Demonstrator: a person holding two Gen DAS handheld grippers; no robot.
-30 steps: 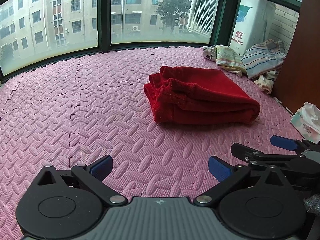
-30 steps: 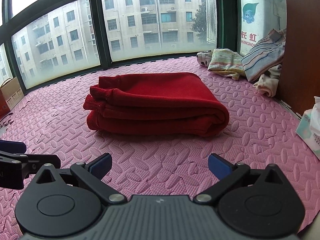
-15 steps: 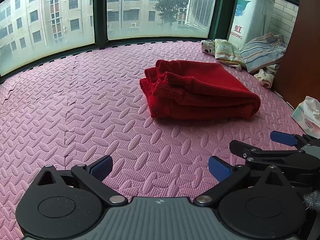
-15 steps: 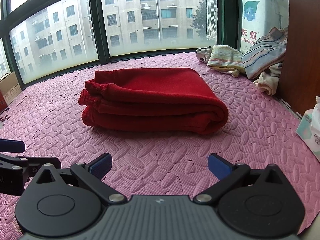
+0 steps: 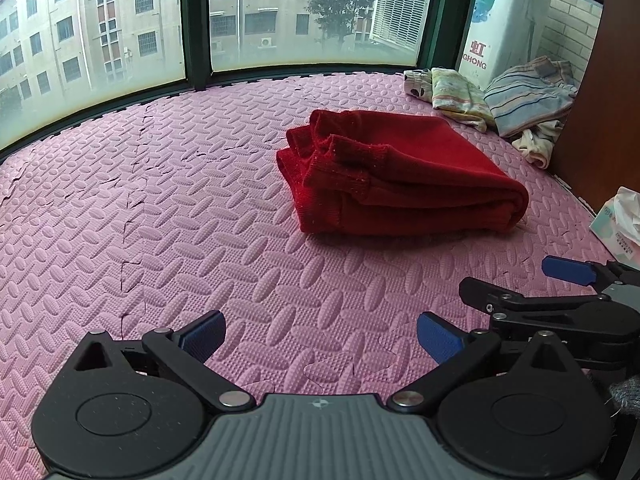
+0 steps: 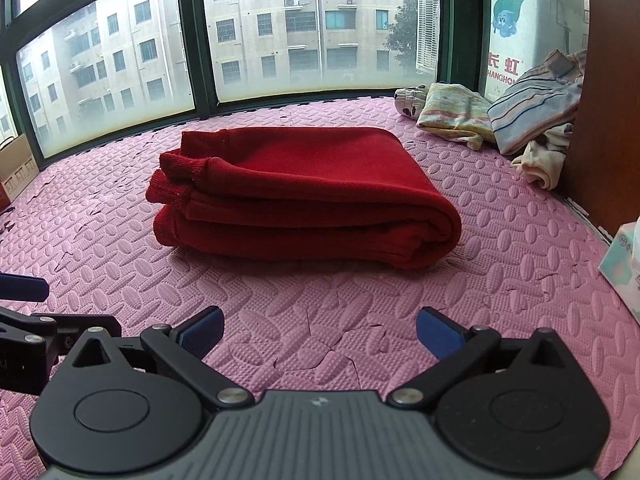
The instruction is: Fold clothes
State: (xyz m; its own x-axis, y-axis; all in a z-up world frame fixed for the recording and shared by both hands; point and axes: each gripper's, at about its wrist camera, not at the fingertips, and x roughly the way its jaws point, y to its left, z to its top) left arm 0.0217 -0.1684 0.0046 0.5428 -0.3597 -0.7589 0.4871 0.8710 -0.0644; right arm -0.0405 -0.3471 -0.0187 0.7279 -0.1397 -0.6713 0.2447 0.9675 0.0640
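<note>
The red garment (image 6: 304, 196) sits folded on the pink foam mat (image 6: 328, 304), a thick, squarish bundle, several layers deep, with ribbed cuffs poking out at its left end and a rounded fold on the right. It's out ahead of both tools, well apart from them. Looks like soft, heavy knit or fleece: floppy, not slippery, nothing fragile, and I'd guess it sags if lifted by one corner. Best bet is to take it low at both ends at once, one tool under the cuffed side, one under the rounded fold, pinching all the layers so the stack stays together. The left tool (image 5: 320, 338) is spread wide, blue pads well apart, nothing between them. The right tool (image 6: 318, 332) is just the same: wide open, empty, hovering over the mat. Off in the far right corner a heap of unfolded clothes (image 6: 496, 120) waits by the window, striped and pale pieces jumbled together. A tissue pack (image 5: 618, 220) lies at the right edge.
</note>
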